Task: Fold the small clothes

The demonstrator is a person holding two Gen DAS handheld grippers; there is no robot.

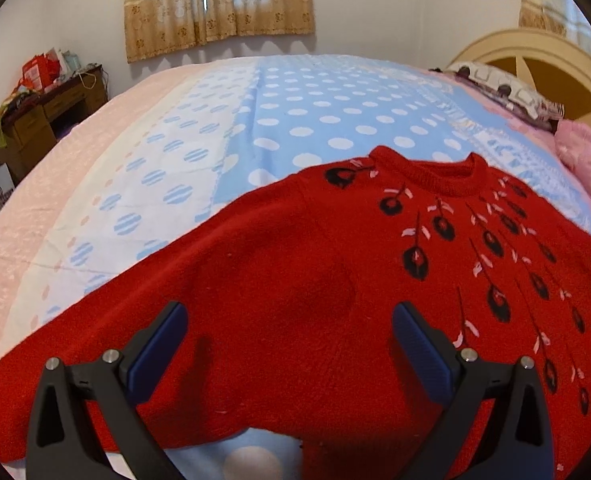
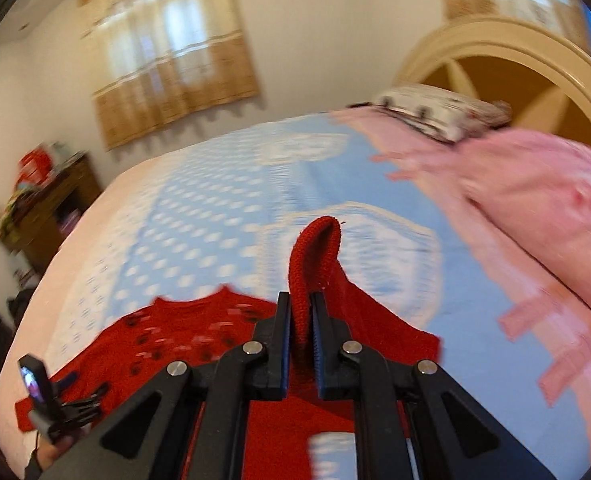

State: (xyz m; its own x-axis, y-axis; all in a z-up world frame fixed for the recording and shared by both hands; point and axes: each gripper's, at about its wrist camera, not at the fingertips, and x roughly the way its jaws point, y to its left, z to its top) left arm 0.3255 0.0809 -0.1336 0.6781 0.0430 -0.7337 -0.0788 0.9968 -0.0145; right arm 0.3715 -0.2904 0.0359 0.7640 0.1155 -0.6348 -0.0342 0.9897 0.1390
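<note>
A red knit sweater (image 1: 295, 264) with black and pink flower motifs lies face up on the polka-dot bedspread (image 1: 295, 112), its collar (image 1: 431, 176) towards the far side. My left gripper (image 1: 290, 312) hovers open just over the sweater's plain left half, its blue pads (image 1: 163, 340) wide apart with nothing between them. In the right wrist view my right gripper (image 2: 300, 300) is shut on a red sleeve (image 2: 315, 252), whose ribbed cuff stands up above the fingertips. The sweater's body (image 2: 167, 332) lies lower left, with the left gripper (image 2: 43, 392) beside it.
A pink blanket (image 2: 535, 208) is bunched at the right by a patterned pillow (image 1: 503, 88) and the cream headboard (image 1: 535, 52). A cluttered wooden desk (image 1: 39, 116) stands at the far left by the wall. A curtained window (image 1: 219, 4) is behind the bed.
</note>
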